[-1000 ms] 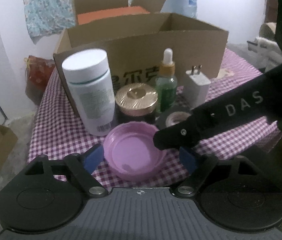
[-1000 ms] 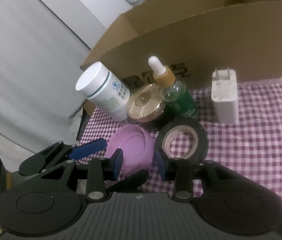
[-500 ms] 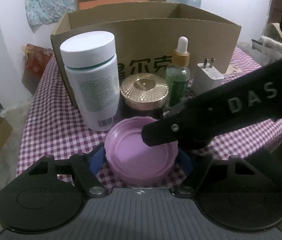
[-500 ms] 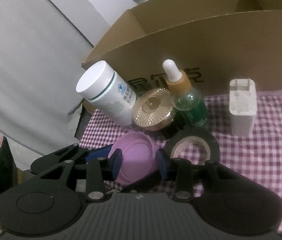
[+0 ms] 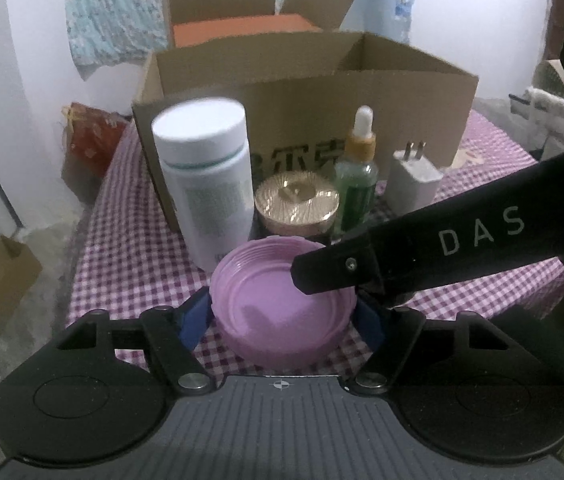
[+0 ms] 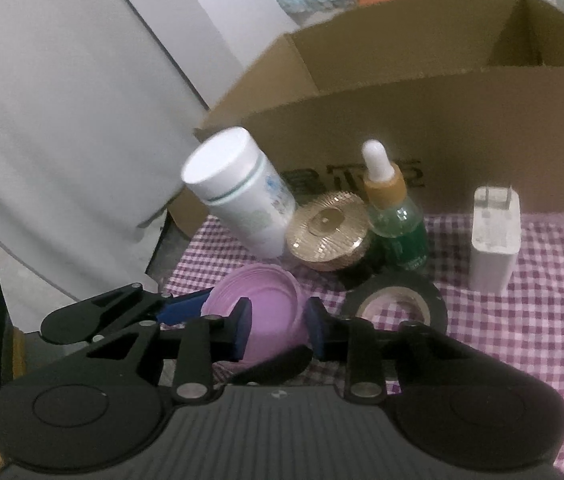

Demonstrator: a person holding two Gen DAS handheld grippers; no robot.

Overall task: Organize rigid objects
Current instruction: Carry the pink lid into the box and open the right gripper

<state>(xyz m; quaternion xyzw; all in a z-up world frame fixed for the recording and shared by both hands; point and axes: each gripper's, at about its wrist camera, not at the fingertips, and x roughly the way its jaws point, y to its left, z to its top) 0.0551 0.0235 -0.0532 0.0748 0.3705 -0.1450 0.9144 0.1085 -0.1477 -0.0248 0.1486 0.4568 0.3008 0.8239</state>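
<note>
Here, a checked worktop (image 5: 130, 240) under everything, with the open cardboard box (image 5: 401, 112) at twelve o'clock along its far side; interior not visible from either view, so nothing countable as packed. Ranged along the box's near wall, all upright: white pill bottle (image 5: 206, 184) at eleven o'clock, white plug adapter (image 5: 413, 184) at one o'clock, green dropper bottle (image 5: 355, 180) between them, gold-lidded jar (image 5: 297, 202) just beside the dropper. Black tape roll (image 6: 395, 304) lying flat in front of the dropper, seen in the right wrist view.

Nearest, at six o'clock, the pink screw lid (image 5: 282, 312), open side up, seemingly raised a little off the cloth. Left tongs (image 5: 283, 320) closed in on it, blue pads (image 5: 196, 316) pressed to opposite sides of the rim. Right tongs (image 6: 278, 330) narrowed to a small gap with the lid's rim between the fingers; whether truly pinching or only alongside, cannot tell, though one black finger reaches over the lid in the left wrist view.

By the look of it, early going: six objects outside the box, only the lid in hand. Left to do, presumably: carry the lid to twelve o'clock and into the box, then the rest in turn.
</note>
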